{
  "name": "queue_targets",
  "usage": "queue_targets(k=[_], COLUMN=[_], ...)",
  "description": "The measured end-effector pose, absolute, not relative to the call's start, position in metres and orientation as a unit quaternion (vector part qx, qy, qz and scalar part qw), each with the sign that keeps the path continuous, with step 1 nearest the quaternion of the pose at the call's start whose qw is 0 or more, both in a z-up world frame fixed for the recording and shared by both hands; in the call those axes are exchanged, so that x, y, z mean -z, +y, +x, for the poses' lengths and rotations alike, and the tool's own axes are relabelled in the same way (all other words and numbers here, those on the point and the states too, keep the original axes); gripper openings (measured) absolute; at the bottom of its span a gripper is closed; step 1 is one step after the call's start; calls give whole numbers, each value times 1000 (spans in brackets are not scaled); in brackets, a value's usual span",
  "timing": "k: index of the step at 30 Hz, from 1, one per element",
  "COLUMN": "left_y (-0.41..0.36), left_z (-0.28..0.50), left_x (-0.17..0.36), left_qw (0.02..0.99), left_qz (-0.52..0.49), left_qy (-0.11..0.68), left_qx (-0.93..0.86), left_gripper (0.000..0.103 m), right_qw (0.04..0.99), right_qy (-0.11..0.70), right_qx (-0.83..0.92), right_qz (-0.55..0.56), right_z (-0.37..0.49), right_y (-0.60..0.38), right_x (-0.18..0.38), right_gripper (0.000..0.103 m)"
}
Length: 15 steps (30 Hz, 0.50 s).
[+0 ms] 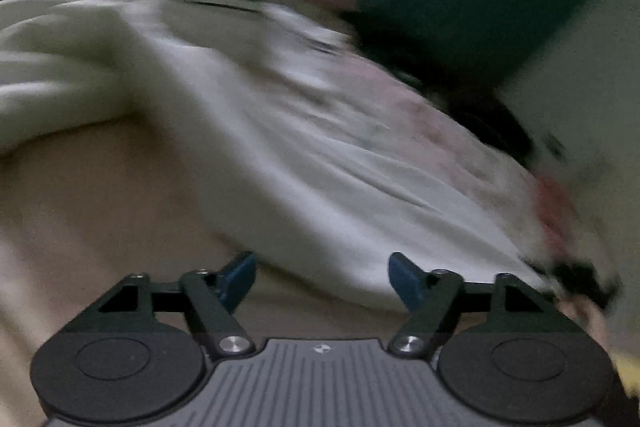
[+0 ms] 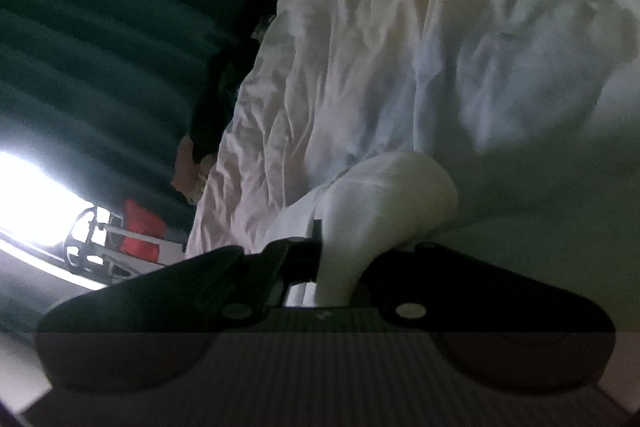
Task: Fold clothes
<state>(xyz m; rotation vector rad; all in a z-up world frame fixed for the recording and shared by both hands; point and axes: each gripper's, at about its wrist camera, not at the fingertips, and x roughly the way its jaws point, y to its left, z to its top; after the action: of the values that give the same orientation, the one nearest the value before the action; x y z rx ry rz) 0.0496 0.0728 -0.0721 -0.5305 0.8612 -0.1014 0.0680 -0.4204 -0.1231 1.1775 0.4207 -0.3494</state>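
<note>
The right tongs (image 2: 340, 259) clench a bunched fold of the white garment (image 2: 400, 67), which hangs creased before them. The left tongs (image 1: 322, 277) gape, empty, near its lower edge (image 1: 320, 167). It looks light, limp cloth; best pinched at hems or corners.

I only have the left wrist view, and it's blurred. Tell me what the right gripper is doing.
Observer: The right gripper is shut on a bunched fold of the white garment.
Operator: Report how the cloth lies beyond it.
Observer: It spreads up and away from the gripper, heavily wrinkled, not yet flat.
Operator: Say what's to the side of the cloth there.
Observer: A dark green curtain on the left, with bright light low beside it. Your left gripper is open with nothing between its fingers.
</note>
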Motion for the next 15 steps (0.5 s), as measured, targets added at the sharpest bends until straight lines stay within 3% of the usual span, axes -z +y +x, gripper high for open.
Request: queue_targets(k=[7, 11, 15], left_y=[192, 220, 231], left_z=[46, 46, 37], left_x=[96, 104, 106], left_qw=[765, 748, 733], left_qz=[-466, -518, -551], left_qy=[415, 363, 328], left_qx=[-157, -200, -225], left_gripper=[79, 64, 59], right_qw=[809, 789, 752], right_qy=[221, 231, 232], right_qx=[166, 167, 174], right_qz=[518, 545, 591], right_z=[62, 62, 54], right_y=[-420, -430, -434], right_x=[120, 131, 147], right_gripper=[5, 5, 6])
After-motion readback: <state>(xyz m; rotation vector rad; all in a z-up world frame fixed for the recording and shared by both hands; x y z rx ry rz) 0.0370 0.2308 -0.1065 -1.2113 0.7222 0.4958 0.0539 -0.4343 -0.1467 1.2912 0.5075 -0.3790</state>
